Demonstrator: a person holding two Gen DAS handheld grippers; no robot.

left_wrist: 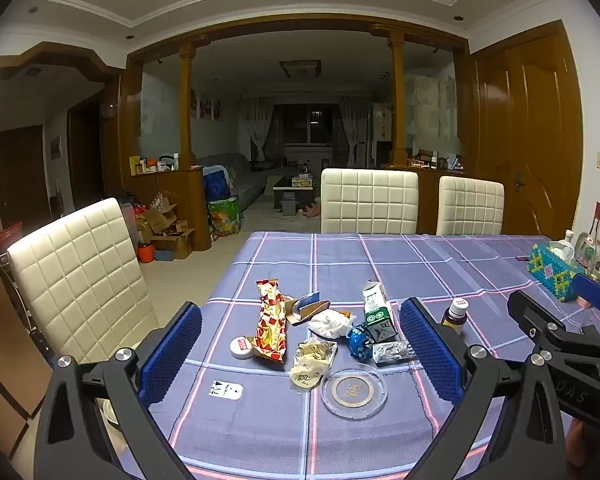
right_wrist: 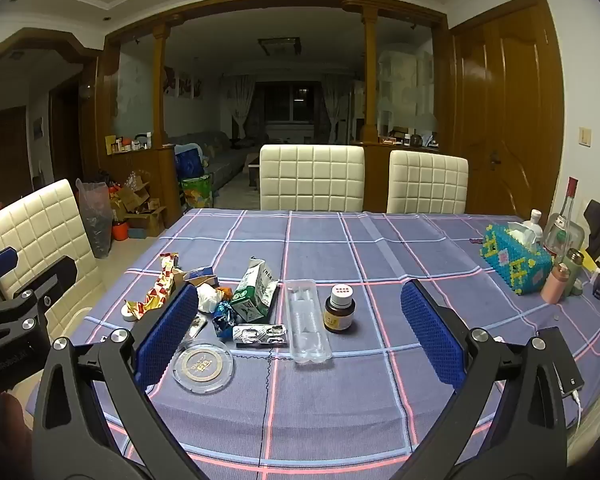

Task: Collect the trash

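Worktop (right_wrist: 340,400) under a blue checked cloth with pink and white lines fills both views, with three cream quilted chairs around it and a dim living room beyond.

Both grippers hover above the near edge, tilted slightly downward. The left gripper (left_wrist: 300,344) has its blue-padded fingers (left_wrist: 172,352) spread wide, holding nothing. The right gripper (right_wrist: 300,332) is likewise spread wide and empty.

Trash sits in a loose cluster in the middle of the worktop, ahead of both grippers. From largest to smallest: a long red and yellow snack wrapper (left_wrist: 271,324); a clear plastic tray (right_wrist: 307,326) lying flat; a green and white carton (right_wrist: 256,294) tipped on its side; a round glass ashtray (right_wrist: 202,366) nearest the camera; a crumpled white tissue (left_wrist: 329,323); a creased pale wrapper (left_wrist: 314,362); a silver blister pack (right_wrist: 260,335); a crumpled blue foil (left_wrist: 359,342); a small white cap (left_wrist: 242,348). A brown medicine bottle (right_wrist: 339,314) stands upright just beside the tray; whether it counts as trash is unclear.

At the far right edge stand a beaded tissue box (right_wrist: 516,264) and some bottles, well apart from the litter.

No bin or bag for the trash is plainly identifiable. Judging by this, collecting has not begun: every piece remains on the cloth and none is picked up.
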